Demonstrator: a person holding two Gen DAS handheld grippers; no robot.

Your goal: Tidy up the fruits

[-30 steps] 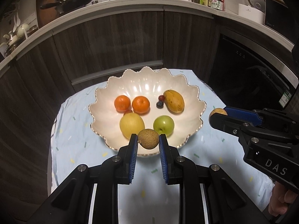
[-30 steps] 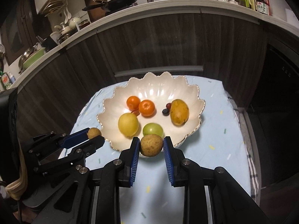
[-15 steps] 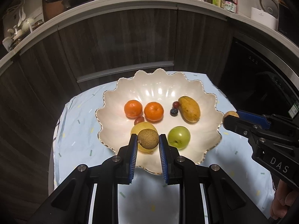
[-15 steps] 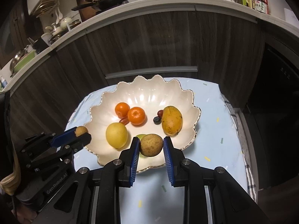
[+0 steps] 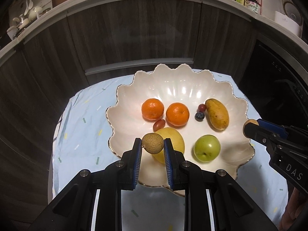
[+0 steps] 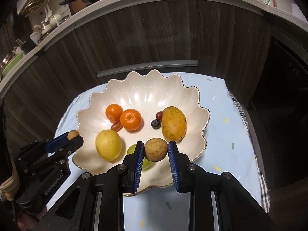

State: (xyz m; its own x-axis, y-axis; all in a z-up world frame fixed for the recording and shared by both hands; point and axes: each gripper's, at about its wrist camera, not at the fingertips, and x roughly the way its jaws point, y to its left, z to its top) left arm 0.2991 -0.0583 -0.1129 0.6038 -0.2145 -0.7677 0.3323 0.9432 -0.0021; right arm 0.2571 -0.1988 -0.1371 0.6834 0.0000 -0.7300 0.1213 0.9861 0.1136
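A white scalloped bowl holds two oranges, a yellow lemon, a green apple, a mango, a blueberry and small red fruits. My left gripper is shut on a small brown round fruit over the bowl's near left rim; it also shows in the right wrist view. My right gripper is shut on a larger tan round fruit over the bowl's near edge, above the apple; it shows in the left wrist view.
The bowl stands on a small table with a pale blue cloth. Dark wooden cabinets and a counter with pans and bottles curve behind. A dark appliance stands at the right.
Both grippers have moved forward with their fruits, from in front of the bowl's near rim to over its near edge. The bowl looks larger and closer.
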